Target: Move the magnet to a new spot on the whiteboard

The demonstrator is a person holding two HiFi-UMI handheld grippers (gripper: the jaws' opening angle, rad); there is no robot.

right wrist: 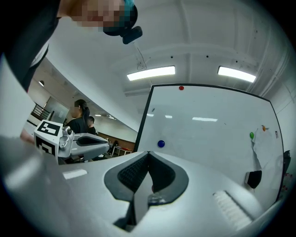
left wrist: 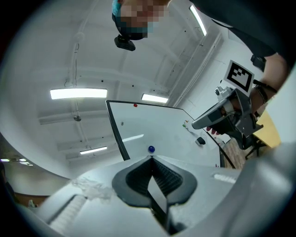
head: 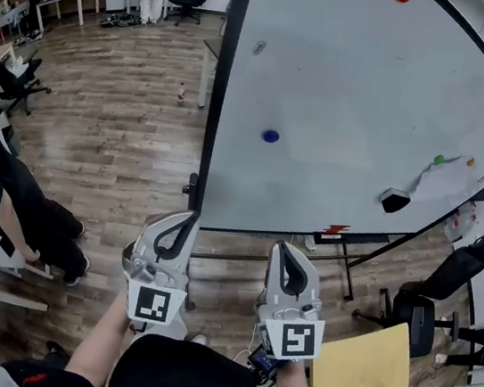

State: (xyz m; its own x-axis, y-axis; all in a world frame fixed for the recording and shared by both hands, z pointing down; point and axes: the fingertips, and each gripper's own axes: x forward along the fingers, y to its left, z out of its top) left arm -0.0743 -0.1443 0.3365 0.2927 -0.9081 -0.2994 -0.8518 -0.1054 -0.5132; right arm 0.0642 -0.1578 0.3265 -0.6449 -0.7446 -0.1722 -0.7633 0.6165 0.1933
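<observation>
A glossy, black-framed whiteboard (head: 357,88) is seen, its left edge standing over wooden plank floor (head: 126,126). A small round blue magnet (head: 270,136) is stuck toward the board's 9 o'clock side, with open board spread toward 3 o'clock. The grey left gripper (head: 190,218) and right gripper (head: 280,247) are held side by side at 6 o'clock below the bottom edge, pointed boardward, jaws closed and empty.

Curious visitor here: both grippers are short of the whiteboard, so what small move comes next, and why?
Probably open the left gripper and ease it toward the blue magnet: its jaws are shut and empty, short of the whiteboard, with that magnet straight ahead.
</observation>
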